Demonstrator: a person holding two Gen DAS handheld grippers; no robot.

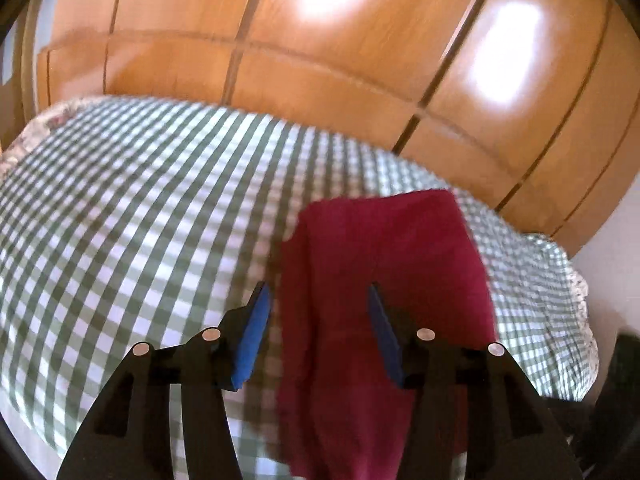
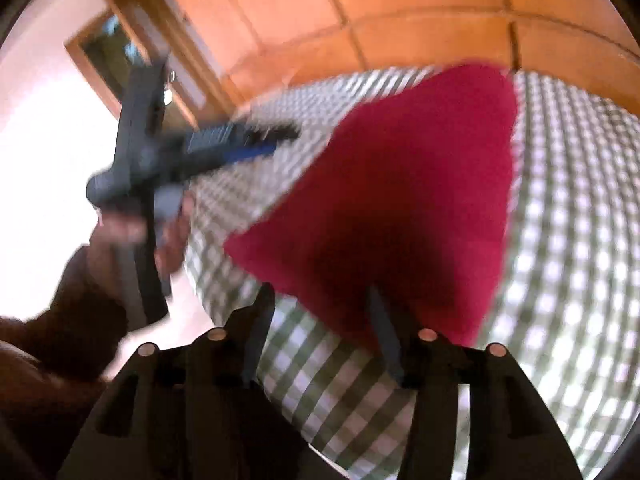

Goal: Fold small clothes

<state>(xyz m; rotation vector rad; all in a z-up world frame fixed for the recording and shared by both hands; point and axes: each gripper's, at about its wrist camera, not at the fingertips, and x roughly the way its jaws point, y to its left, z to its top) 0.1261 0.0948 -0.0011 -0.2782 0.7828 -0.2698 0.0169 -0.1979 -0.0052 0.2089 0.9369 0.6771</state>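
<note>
A dark red garment [image 1: 384, 280] lies folded flat on the green-and-white checked cloth [image 1: 140, 208]. It also shows in the right wrist view [image 2: 404, 200]. My left gripper [image 1: 318, 292] is open and empty, above the garment's near left edge. My right gripper [image 2: 320, 296] is open and empty, at the garment's near edge. The left gripper [image 2: 276, 138] also shows blurred in the right wrist view, held in a hand at the left, above the cloth and apart from the garment.
The checked cloth [image 2: 568, 208] covers a bed or table with a frilled edge [image 1: 580, 292]. A wooden panelled wardrobe [image 1: 320, 48] stands behind it. A framed window or mirror [image 2: 108, 52] is at the upper left of the right wrist view.
</note>
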